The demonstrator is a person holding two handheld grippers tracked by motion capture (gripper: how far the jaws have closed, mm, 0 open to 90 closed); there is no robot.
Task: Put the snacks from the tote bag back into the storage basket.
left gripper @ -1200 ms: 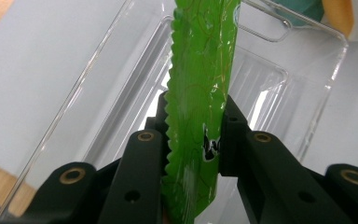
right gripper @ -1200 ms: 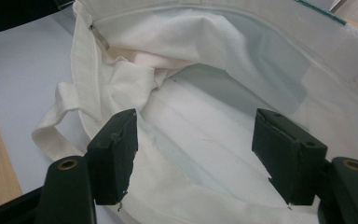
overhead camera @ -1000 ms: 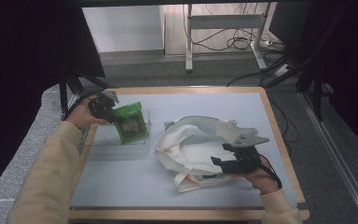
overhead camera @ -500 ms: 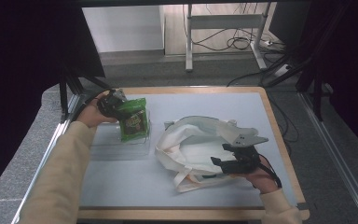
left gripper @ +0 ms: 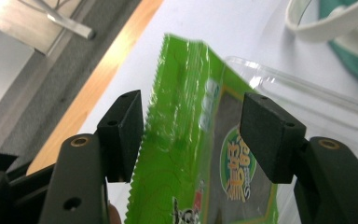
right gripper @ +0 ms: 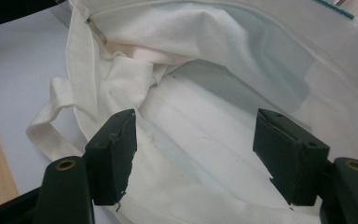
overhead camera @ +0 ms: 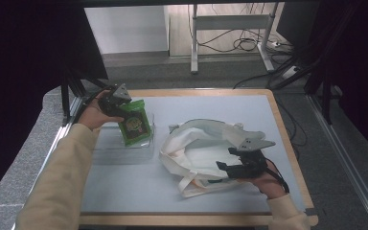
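Snack packet (left gripper: pixel 191 154) released in tray (overhead camera: pixel 124 151); left gripper (left gripper: pixel 193 135) fingers just opened

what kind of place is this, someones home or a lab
Most likely a lab or recording workspace, not a home. A wood-edged work table stands between black curtains, with loose cables on the floor behind a metal stand. On the table lie only a cloth bag and a green snack packet.

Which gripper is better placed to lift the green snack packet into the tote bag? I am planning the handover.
Left, probably. The left gripper already straddles the green snack packet, its jaws just opened and not pressing. The right gripper sits open at the tote bag mouth, apart from the packet.
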